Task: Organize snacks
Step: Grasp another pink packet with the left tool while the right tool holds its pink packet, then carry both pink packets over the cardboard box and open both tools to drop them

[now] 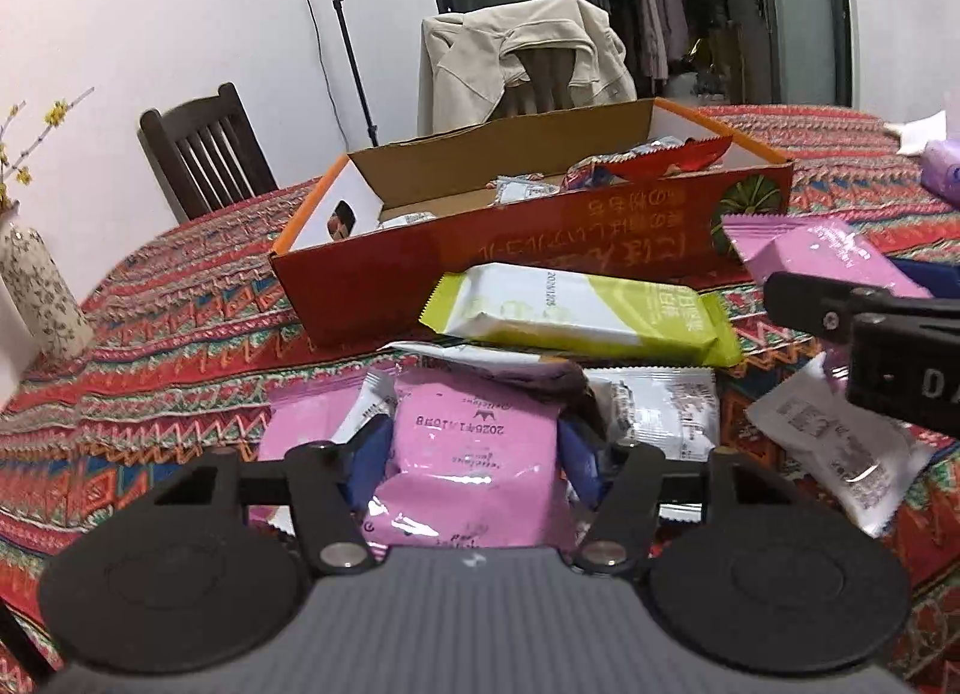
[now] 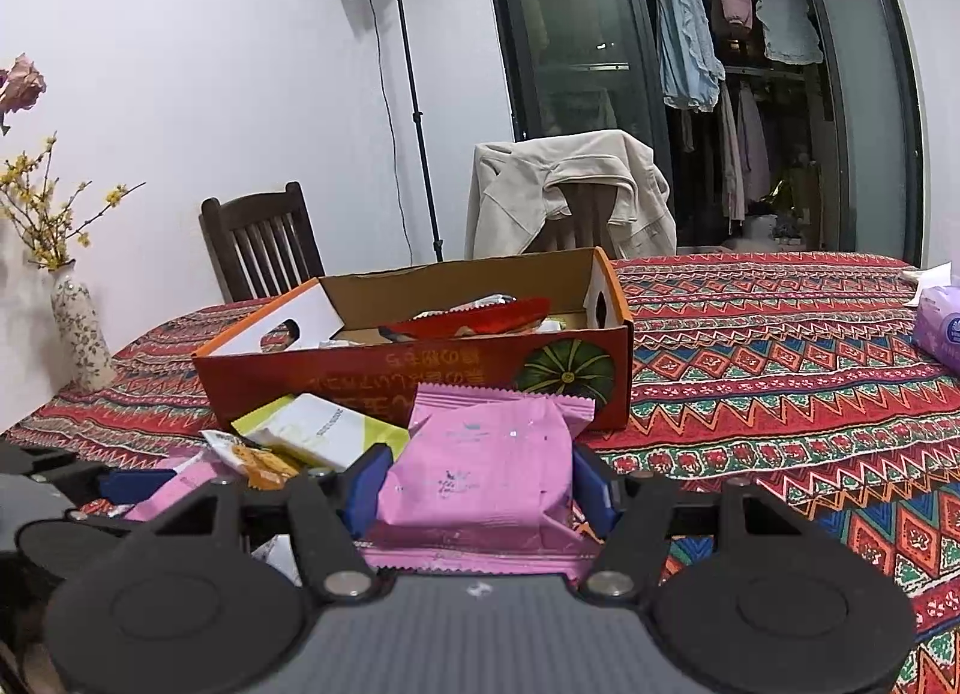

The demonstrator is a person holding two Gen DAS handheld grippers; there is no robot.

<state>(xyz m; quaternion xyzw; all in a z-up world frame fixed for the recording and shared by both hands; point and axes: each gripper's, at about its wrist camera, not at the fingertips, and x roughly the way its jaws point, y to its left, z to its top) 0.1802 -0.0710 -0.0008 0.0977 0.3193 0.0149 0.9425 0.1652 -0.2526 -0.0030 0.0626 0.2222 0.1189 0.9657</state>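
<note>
We are looking at a home dining room. Wooden chairs (image 2: 264,241) are ringing a cloth-covered desk (image 2: 780,370), laundry (image 2: 690,52) hanging behind.

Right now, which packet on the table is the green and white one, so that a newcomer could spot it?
Find the red cardboard box on the patterned tablecloth. Just in front of its near wall lies the green and white packet, flat and long. Its lime-green crimped ends set it apart from the pink and silver packets around it.

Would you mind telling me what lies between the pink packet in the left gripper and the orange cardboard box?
A white-and-green snack packet lies across that stretch, against the box, beyond the held pink packet; the left wrist view shows it.
</note>
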